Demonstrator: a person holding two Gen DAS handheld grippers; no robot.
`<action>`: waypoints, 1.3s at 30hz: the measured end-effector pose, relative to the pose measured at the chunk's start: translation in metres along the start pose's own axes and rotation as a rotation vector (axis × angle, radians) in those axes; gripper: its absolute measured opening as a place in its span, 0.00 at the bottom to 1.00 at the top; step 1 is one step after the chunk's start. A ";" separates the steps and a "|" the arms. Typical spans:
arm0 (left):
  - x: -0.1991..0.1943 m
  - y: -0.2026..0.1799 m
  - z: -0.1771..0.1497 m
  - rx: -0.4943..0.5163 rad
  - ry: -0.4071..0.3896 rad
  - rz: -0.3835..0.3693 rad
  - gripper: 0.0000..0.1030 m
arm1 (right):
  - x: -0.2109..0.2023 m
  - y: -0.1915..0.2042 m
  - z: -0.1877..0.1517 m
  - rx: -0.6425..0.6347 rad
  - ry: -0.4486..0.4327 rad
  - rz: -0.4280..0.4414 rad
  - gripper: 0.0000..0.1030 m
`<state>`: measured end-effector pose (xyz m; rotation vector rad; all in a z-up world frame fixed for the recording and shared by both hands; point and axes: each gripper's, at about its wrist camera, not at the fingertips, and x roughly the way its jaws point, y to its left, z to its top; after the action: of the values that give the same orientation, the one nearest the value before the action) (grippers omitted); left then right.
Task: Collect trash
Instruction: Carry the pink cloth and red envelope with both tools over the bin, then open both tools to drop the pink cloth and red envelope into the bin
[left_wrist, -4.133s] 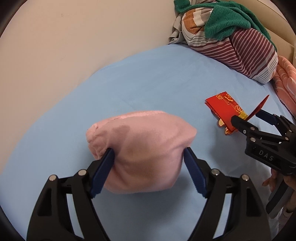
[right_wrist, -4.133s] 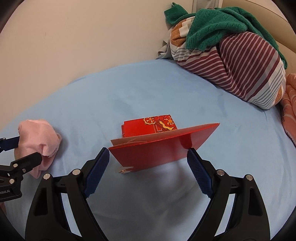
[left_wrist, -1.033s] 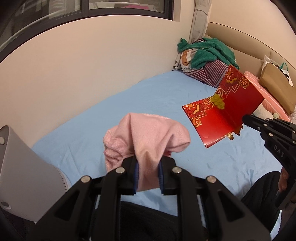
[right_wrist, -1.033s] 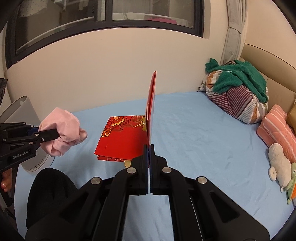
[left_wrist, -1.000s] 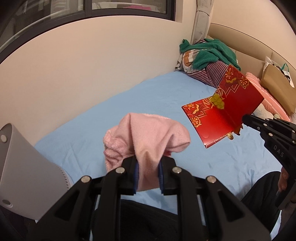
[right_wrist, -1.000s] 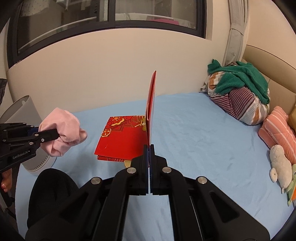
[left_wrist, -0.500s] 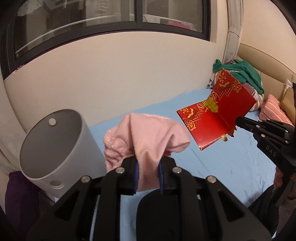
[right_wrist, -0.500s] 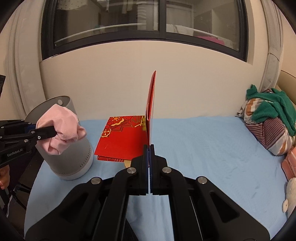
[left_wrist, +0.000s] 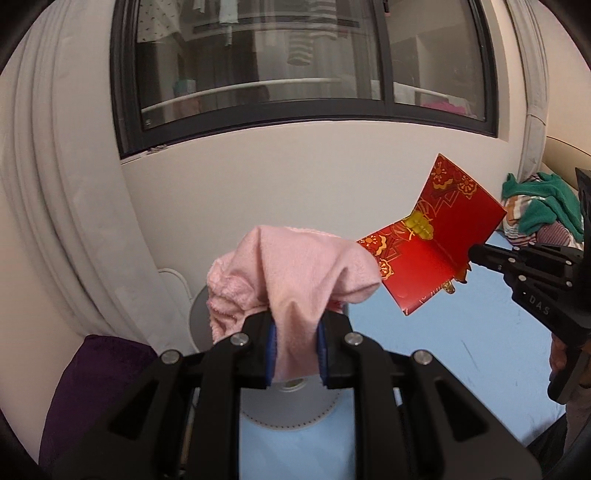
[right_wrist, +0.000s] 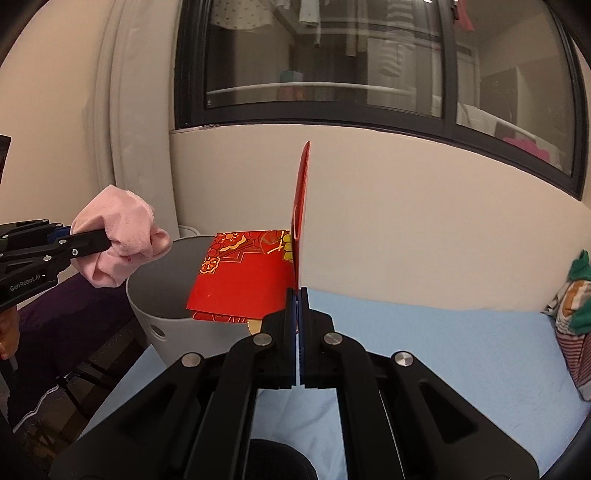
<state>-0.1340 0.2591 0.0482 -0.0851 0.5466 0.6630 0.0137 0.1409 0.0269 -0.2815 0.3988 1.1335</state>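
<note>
**Both claws loaded above the bin**

Our left gripper (left_wrist: 294, 341) is clamped on a bunched pink cloth (left_wrist: 295, 273), held in the air above the grey bin (right_wrist: 162, 291) beside the blue bed (right_wrist: 443, 332). Our right gripper (right_wrist: 297, 314) pinches together on one flap of an open red gift box (right_wrist: 247, 277), which hangs over the bin's rim. Behind them we see a dark window (right_wrist: 332, 55).

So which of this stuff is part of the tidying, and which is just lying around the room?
Part of the job:
- pink cloth, clamped in the left claw
- red card, pinched in the right claw
- grey bin

Just lying about:
- pile of clothes on the blue bed
- purple cushion
</note>
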 end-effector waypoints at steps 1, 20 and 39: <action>0.000 0.006 0.001 -0.006 0.002 0.014 0.17 | 0.006 0.005 0.005 -0.009 0.000 0.015 0.00; 0.058 0.078 -0.006 -0.069 0.119 0.095 0.28 | 0.097 0.077 0.038 -0.122 0.091 0.101 0.43; 0.072 0.065 -0.001 -0.036 0.113 0.077 0.69 | 0.086 0.054 0.029 -0.057 0.102 0.053 0.43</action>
<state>-0.1269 0.3508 0.0176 -0.1360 0.6496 0.7466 -0.0003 0.2445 0.0136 -0.3818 0.4665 1.1870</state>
